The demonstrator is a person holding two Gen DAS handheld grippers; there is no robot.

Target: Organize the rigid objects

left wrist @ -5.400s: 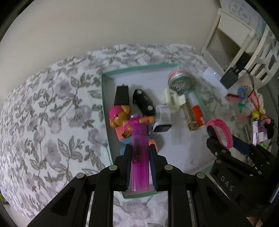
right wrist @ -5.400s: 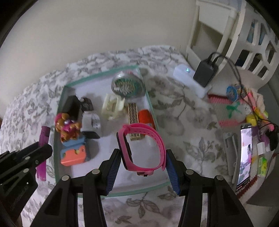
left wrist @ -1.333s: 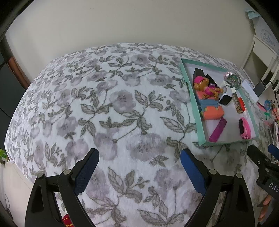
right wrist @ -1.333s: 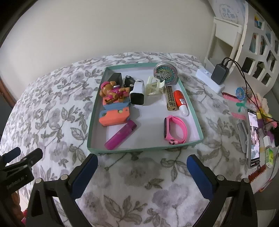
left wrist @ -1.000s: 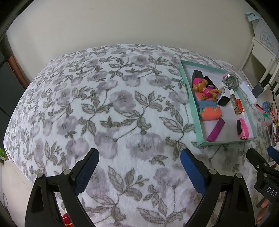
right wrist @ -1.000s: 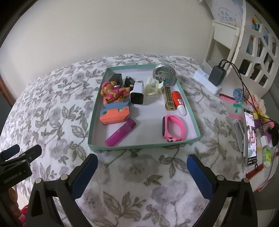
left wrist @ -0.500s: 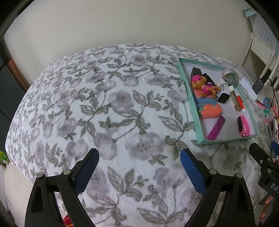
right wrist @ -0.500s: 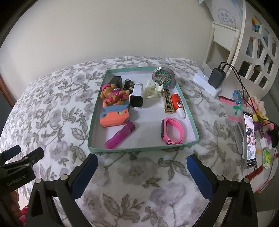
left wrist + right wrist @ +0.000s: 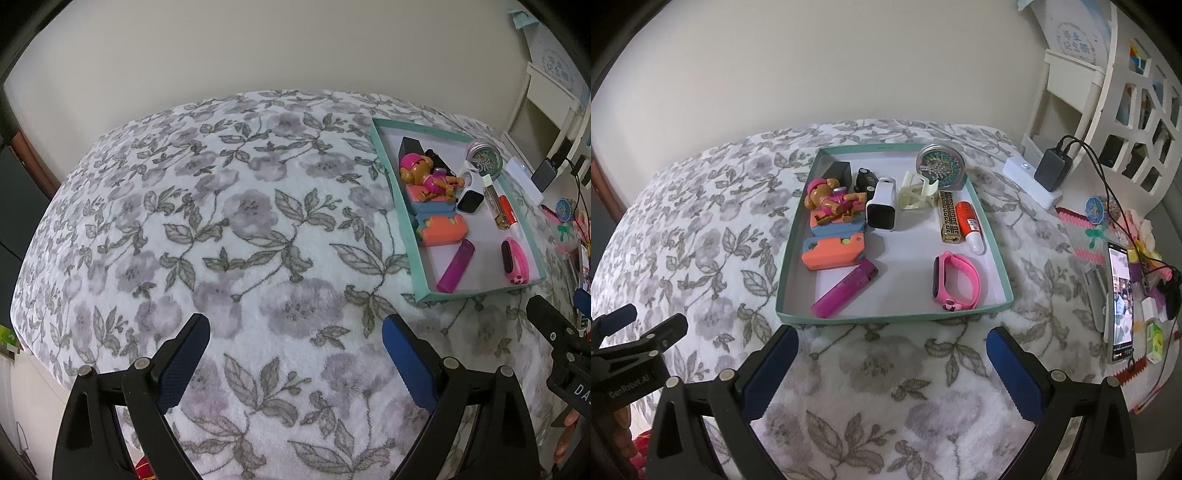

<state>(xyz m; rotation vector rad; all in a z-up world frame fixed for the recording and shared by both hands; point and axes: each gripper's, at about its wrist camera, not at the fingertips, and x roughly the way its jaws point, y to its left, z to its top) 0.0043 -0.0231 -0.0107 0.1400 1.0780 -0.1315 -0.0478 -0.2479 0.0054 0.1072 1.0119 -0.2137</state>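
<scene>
We've got both claws spread wide with nothing in them: left gripper sits over bare floral blanket, well left of the tray; right gripper sits just in front of the tray's near wall, blue pads apart over the blanket. Teal-rimmed tray lies flat on the blanket with everything inside it. Near left corner: purple lighter, lying diagonal. Near right: pink wristband, on its side, apart from the lighter. Left side, behind the lighter: orange block, touching the blue base under the bear figure with the pink cap. Black box in the far left corner, small black car beside it. White device with dark face mid-tray, cream plastic clip next to it. Round tin in the far right corner. Gold patterned bar and red-and-white tube lie side by side along the right wall. Off the tray to the right: charger block on a white strip and a phone with its screen lit.
</scene>
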